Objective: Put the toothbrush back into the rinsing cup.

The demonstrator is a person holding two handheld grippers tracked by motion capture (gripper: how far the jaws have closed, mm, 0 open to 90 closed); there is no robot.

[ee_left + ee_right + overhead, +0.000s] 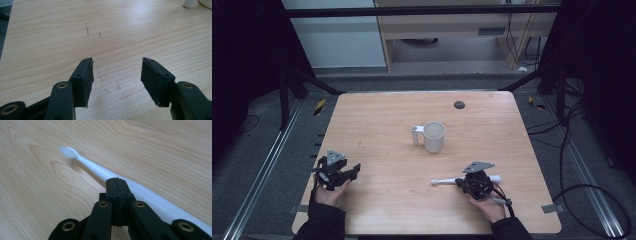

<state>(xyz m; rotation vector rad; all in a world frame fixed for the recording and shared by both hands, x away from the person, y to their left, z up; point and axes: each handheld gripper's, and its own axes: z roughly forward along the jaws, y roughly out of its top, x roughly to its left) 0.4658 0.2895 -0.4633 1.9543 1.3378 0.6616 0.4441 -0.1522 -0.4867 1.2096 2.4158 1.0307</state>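
- White toothbrush (pixel 100 171) lies flat on worktop (pixel 387 200), long axis left–right, bristles toward centre, directly beneath right tongs (pixel 117 180).
- Right tongs together above handle; whether they touch it, cannot tell.
- Left tongs (pixel 117 72) apart, empty, well away.
- White mug (pixel 432 136) upright mid-worktop.

No text, label, brand, number or sign can be read anywhere: the white mug (pixel 434 136), the white toothbrush (pixel 105 173) and the wooden worktop (pixel 387 115) all look unmarked.
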